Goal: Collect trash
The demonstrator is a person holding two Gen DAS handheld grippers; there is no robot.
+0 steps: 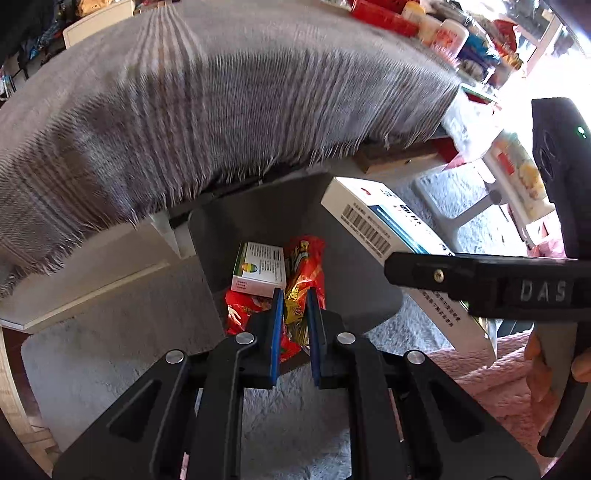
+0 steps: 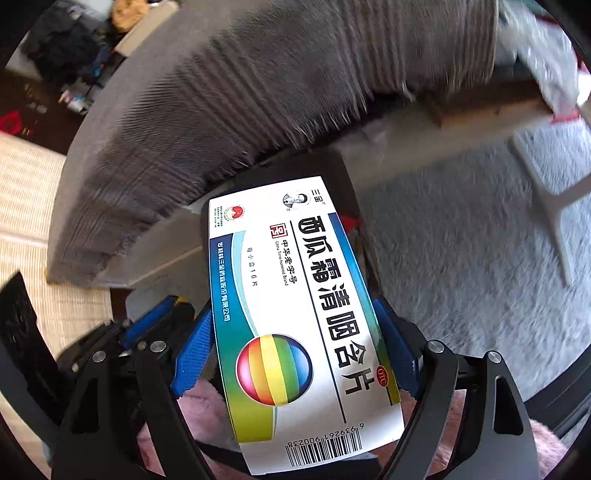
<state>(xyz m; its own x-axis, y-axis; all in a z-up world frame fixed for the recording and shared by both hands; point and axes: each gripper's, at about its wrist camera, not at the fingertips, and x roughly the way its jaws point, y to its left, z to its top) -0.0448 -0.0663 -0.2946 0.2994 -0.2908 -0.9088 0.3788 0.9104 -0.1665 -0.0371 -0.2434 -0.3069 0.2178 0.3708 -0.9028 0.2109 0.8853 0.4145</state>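
Note:
My left gripper [image 1: 295,295] hangs over a dark grey bin [image 1: 354,280], its blue pads a narrow gap apart with nothing clearly between them. In the bin lie a red snack wrapper [image 1: 306,269] and a small white box [image 1: 258,273]. My right gripper [image 2: 295,328] is shut on a white and blue medicine box [image 2: 295,314] with a rainbow ball printed on it. In the left wrist view that medicine box [image 1: 373,218] is held tilted above the bin's right rim, with the right gripper's finger [image 1: 461,273] across it.
A grey fringed blanket [image 1: 221,110] covers the table edge above the bin. Bottles and packets [image 1: 443,33] crowd the far table. A white stool [image 1: 461,199] stands on the pale shaggy rug [image 2: 461,240]. A pink fluffy mat [image 1: 480,376] lies at the right.

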